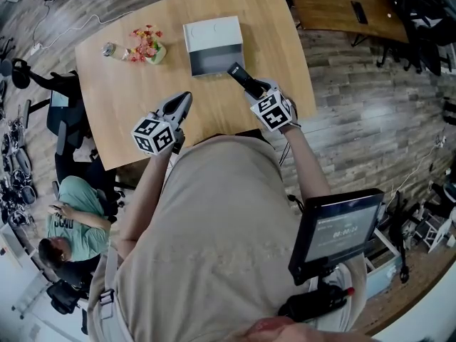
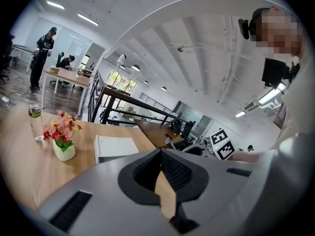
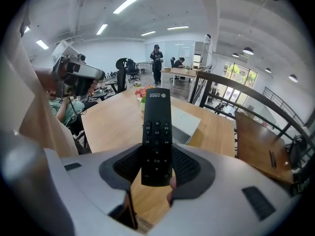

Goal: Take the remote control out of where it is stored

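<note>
Holding the remote control (image 3: 156, 132) in the right gripper (image 3: 156, 167), pads pressed on the long side edges at its near, lower end, the rest jutting out toward the far side. Sits clear of the white box (image 1: 214, 45), just near of it and slightly right, raised off the wooden table (image 1: 128, 127). Looks light, stiff and hard-shelled, with smooth plastic sides, so probably inclined to swing or slide when pinched at one end alone. Better taken across the narrow width nearer the middle, on the plain edges and away from the buttons. Should bear a firm squeeze without harm, though likely not a fall onto the wood. Carrying nothing in the left gripper (image 2: 160, 154), jaws drawn together, poised over the near left of the table.
</note>
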`<action>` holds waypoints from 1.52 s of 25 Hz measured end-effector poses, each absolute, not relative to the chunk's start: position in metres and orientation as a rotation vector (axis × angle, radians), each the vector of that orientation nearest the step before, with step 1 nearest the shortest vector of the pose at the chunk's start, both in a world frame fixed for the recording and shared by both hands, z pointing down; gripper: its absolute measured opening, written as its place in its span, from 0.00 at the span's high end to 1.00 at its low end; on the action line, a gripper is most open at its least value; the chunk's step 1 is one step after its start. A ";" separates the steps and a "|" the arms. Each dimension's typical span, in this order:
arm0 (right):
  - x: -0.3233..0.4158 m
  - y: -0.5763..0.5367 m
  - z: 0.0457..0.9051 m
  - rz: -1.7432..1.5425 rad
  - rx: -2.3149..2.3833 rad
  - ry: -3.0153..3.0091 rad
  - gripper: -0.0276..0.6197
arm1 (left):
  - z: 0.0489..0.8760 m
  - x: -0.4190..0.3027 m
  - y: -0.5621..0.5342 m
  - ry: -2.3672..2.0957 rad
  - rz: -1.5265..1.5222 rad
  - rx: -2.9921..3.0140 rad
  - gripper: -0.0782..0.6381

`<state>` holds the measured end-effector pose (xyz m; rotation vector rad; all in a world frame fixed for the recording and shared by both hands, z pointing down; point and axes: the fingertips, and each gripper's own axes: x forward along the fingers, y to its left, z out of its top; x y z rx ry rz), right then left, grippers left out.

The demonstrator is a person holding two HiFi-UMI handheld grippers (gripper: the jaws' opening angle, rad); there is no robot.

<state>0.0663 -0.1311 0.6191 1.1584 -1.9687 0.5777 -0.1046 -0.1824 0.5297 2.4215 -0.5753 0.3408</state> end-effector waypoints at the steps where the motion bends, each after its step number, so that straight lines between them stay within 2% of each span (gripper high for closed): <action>1: 0.067 -0.131 0.624 0.576 1.138 -1.965 0.67 | 0.532 -0.103 -0.182 -0.582 0.345 2.417 0.88; 28: 0.087 -0.109 0.764 0.580 0.593 -1.956 0.67 | 0.579 -0.051 -0.159 -0.889 0.327 2.230 0.88; 38: 0.096 -0.106 0.817 0.578 0.526 -1.914 0.67 | 0.601 -0.065 -0.150 -0.982 0.335 2.178 0.88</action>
